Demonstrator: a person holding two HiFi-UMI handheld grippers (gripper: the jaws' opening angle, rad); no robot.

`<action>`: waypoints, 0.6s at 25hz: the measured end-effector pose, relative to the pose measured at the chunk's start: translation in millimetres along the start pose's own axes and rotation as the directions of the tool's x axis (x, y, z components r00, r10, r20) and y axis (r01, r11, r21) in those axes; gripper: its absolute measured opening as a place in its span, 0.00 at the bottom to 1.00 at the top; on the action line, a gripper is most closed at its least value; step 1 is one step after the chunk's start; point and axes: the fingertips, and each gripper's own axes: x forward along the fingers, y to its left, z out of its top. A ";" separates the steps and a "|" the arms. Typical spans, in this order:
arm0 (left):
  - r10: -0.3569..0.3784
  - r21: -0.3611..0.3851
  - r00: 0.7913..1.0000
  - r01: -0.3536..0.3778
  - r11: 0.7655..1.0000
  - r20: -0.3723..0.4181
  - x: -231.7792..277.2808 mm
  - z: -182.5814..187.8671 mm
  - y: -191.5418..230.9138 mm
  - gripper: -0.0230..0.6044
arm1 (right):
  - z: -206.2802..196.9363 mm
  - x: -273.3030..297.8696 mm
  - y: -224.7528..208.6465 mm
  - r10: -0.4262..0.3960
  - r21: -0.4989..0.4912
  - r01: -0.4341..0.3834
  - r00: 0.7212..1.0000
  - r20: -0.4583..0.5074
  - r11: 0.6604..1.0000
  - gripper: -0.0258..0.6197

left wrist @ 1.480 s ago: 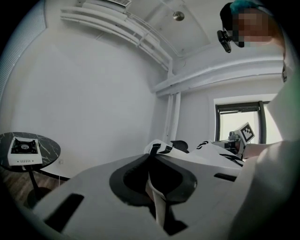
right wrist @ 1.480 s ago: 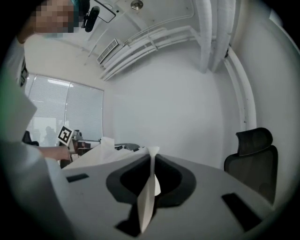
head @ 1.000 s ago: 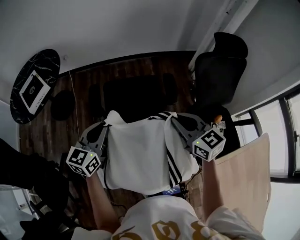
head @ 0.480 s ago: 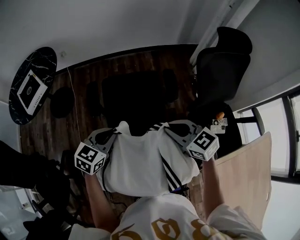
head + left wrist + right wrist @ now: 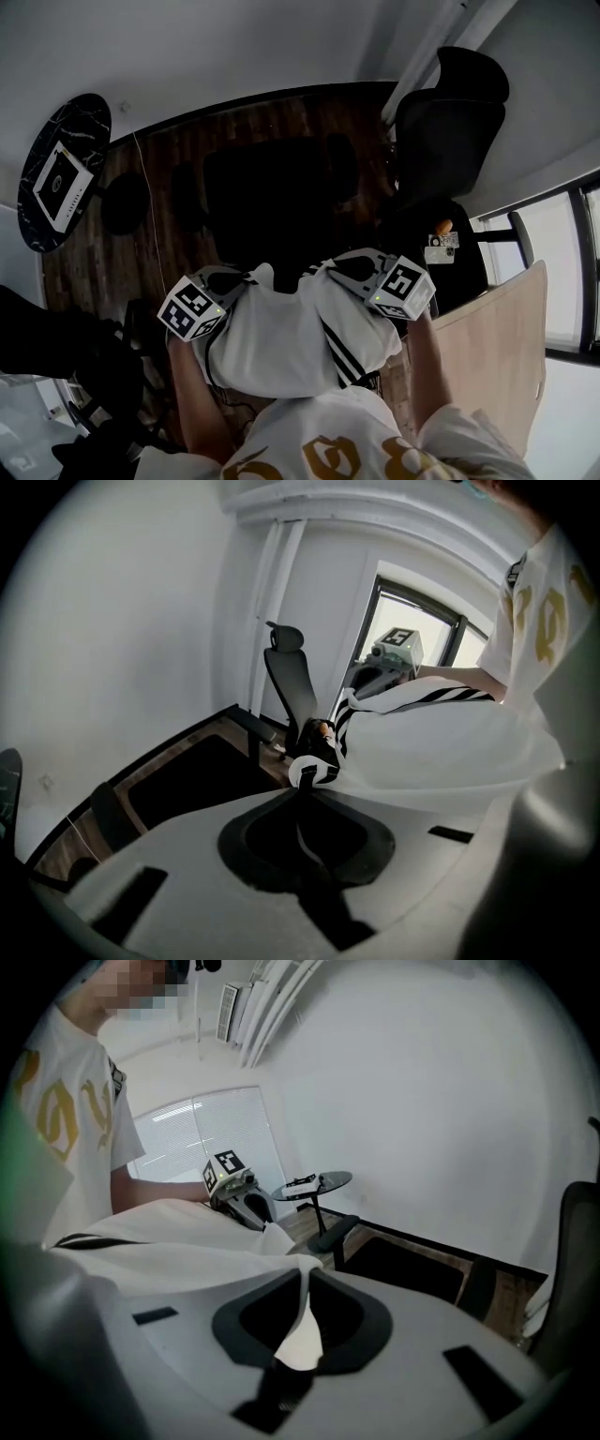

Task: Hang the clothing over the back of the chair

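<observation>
A white garment with black stripes (image 5: 291,337) is stretched between my two grippers, close in front of the person's chest. The left gripper (image 5: 251,279) is shut on its upper left edge, and a striped fold (image 5: 309,772) sticks out past the closed jaws. A white fold (image 5: 302,1288) is pinched in the right gripper (image 5: 325,272), which is shut on the garment's upper right edge. Just beyond and below the garment stands a black chair (image 5: 272,192) with armrests on both sides. The garment's top edge hangs over the chair's near side; contact cannot be told.
A second black office chair (image 5: 445,122) with a headrest stands at the right by a window (image 5: 572,272). A round dark marble table (image 5: 66,169) with a device on it is at the far left. A pale board (image 5: 497,337) leans at the right. The floor is dark wood.
Both grippers have come down and toward the person with the garment. The cloth between them has bunched up and shows less spread.
</observation>
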 end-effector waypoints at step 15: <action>-0.167 -0.166 0.957 0.130 0.978 -0.239 23.7 -47.9 -15.6 0.21 | -33.2 8.2 6.7 0.085 0.008 -0.085 0.984 -0.157 0.996 0.15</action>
